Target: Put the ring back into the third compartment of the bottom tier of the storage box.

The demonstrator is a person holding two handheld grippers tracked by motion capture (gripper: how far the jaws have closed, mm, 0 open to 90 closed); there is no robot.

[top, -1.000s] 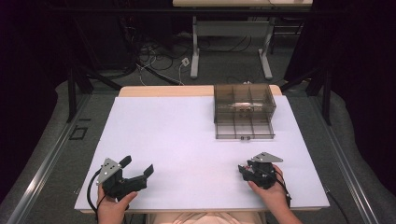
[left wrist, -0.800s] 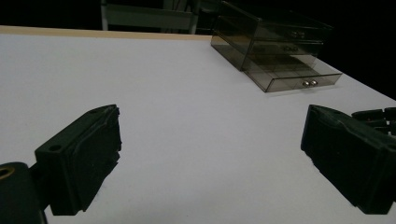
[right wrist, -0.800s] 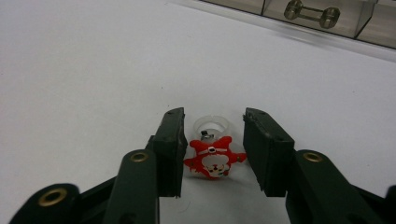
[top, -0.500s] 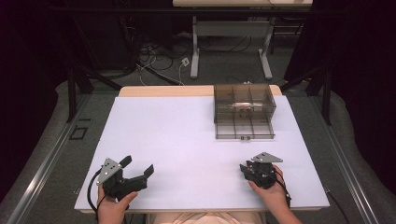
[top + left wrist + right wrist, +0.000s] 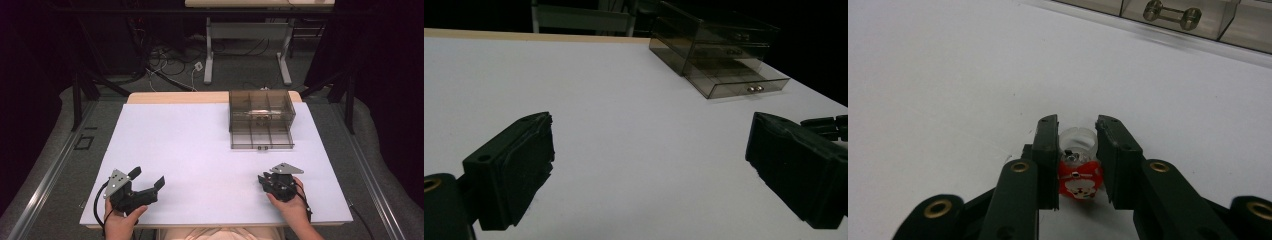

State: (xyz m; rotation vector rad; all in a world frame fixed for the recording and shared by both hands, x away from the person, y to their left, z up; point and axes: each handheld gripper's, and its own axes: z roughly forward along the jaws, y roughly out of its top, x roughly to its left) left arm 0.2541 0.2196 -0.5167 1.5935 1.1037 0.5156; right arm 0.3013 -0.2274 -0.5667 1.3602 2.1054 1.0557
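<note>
No brand or readable writing shows anywhere; the nearest thing to a label is the printed red-and-white figure on the small toy (image 5: 1078, 177) pinched in the right gripper (image 5: 1077, 150), too small to make out as anything certain. Its top is a clear plastic ring, and the jaws press it from both sides, low over the white table (image 5: 200, 145) at the near right. From above, the toy is hidden under the right gripper's body (the grey plate covers it). The left gripper (image 5: 145, 181) rests at the near left with its jaws spread wide, nothing between them. A smoky clear drawer box (image 5: 261, 119) stands at the far right, its bottom drawer pulled out; the pale contents inside are blurred.
</note>
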